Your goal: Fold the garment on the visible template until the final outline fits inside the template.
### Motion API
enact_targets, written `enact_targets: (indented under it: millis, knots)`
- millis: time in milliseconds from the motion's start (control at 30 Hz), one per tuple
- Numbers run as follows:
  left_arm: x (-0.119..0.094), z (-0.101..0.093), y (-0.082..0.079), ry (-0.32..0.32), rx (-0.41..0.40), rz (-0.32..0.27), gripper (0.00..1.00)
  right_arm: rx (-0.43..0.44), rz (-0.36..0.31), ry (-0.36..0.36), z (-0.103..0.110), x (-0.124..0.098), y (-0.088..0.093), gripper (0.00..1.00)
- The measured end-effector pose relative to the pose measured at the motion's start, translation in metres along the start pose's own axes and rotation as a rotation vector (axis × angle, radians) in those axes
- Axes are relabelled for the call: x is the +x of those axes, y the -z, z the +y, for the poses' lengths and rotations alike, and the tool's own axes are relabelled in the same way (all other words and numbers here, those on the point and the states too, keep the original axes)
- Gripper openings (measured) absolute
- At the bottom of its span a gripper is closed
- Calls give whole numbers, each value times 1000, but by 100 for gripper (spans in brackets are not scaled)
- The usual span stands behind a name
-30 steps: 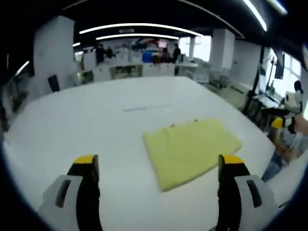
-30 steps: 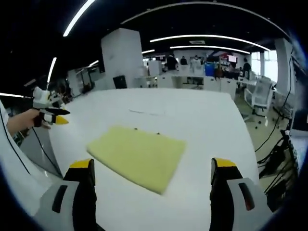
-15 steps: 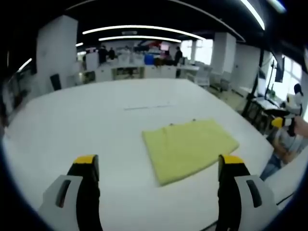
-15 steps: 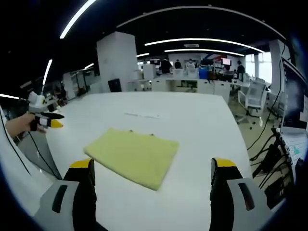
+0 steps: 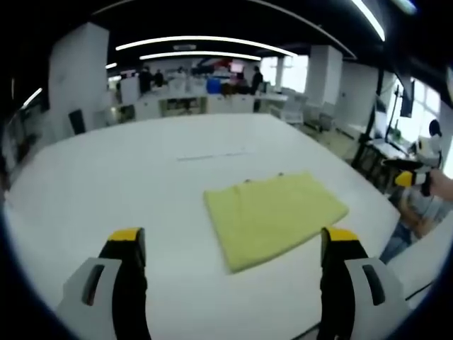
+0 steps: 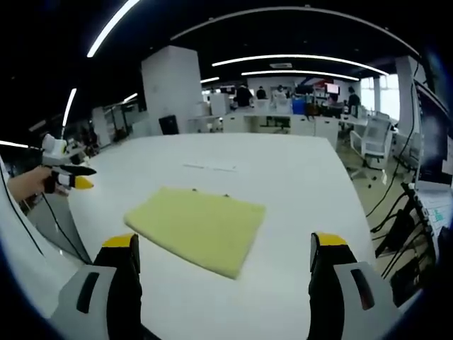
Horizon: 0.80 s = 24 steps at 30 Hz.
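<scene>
On white table (image 5: 106, 184), folded yellow garment (image 5: 274, 217)

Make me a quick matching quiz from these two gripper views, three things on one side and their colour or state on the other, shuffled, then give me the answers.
Things:
1. garment
2. table
3. left gripper

Colour or state:
A. white, wide and flat
B. open, holding nothing, yellow-tipped fingers
C. pale yellow, folded flat into a rectangle

Pairs: 1-C, 2-A, 3-B
</scene>
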<state>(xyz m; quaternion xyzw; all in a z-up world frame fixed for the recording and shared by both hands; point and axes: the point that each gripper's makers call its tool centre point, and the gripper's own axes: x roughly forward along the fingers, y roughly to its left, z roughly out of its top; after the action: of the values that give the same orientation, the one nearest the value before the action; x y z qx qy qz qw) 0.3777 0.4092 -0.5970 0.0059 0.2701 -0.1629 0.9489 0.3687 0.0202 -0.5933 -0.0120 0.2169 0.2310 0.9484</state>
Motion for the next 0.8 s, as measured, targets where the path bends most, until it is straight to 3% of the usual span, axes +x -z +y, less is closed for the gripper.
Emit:
enact_targets:
  millis: [800]
  knots:
    - [4,0,4,3,-12,15,98,-5,10,-7,-1,8,1,100]
